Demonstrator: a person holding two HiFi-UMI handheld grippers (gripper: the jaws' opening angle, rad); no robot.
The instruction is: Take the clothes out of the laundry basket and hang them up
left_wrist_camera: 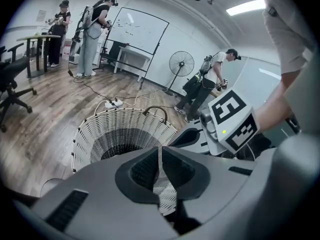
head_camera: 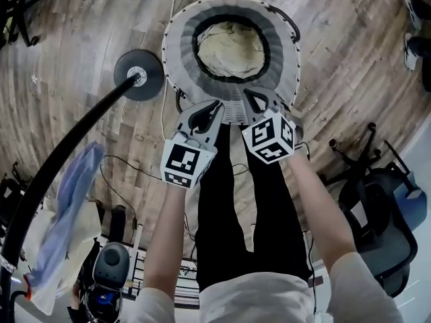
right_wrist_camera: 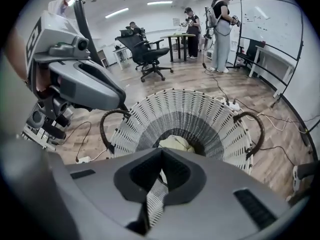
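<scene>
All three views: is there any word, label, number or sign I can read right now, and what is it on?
No legible text in any view.
Whiteboard: faint marks, too small and blurred to read.
Wall notice: too small to read.
Marker cube: black-and-white square patterns only, no letters.
Laundry basket: no label visible.

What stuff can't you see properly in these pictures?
- Head view: whatever lies under the pale cloth in the laundry basket; the cloth covers the bottom.
- Left gripper view: the basket's bottom; the body of the left gripper blocks it.
- Head view: what kind of clothing the blue garment is; it hangs bunched, partly behind the rack pole.
- Left gripper view: writing on the whiteboard; too small.
</scene>
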